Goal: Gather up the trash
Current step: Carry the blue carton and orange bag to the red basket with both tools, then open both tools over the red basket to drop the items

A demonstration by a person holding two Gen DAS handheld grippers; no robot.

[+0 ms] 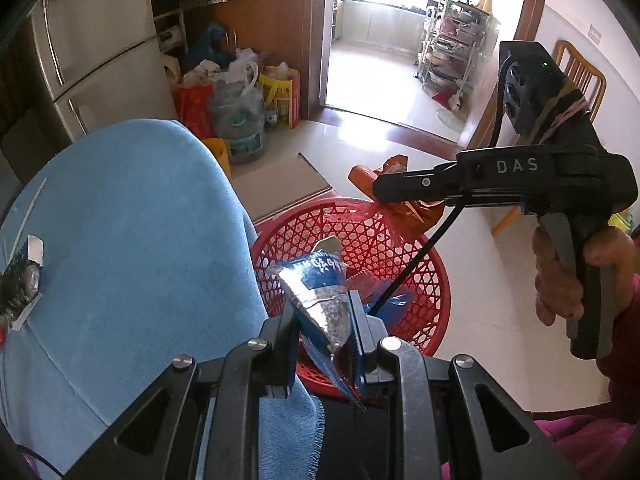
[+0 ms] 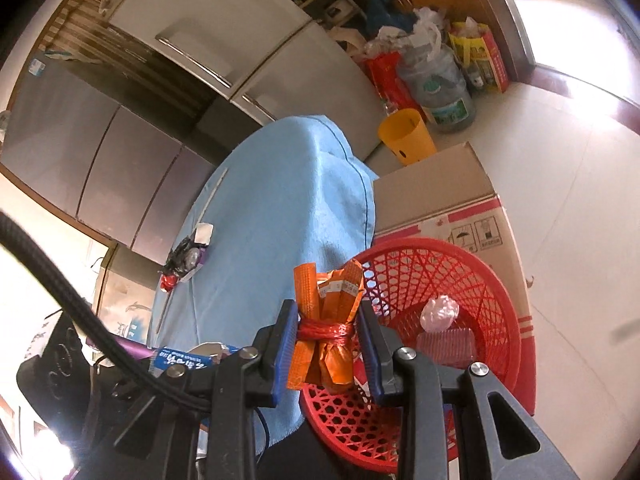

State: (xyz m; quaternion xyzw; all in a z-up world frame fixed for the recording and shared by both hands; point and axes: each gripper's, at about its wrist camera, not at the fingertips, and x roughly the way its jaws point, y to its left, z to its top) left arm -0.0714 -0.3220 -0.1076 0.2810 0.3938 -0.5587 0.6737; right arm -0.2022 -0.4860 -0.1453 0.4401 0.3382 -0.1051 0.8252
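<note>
Disposal step in hand: left gripper [image 1: 322, 330] jaws clench a blue foil wrapper [image 1: 320, 292], right gripper [image 2: 328, 338] jaws clench an orange wrapper bundle [image 2: 330, 320]; red basket [image 2: 496, 292] lies just beyond both. Next move, likely: release over it.

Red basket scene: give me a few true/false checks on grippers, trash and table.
1. The left gripper is clamped on a blue and silver wrapper. True.
2. The right gripper is open and empty. False: it is shut on an orange wrapper bundle tied with red string.
3. The red basket is empty. False: a pink crumpled piece lies inside.
4. A blue cloth covers the table. True.
5. Dark trash remains on the cloth. True.
</note>
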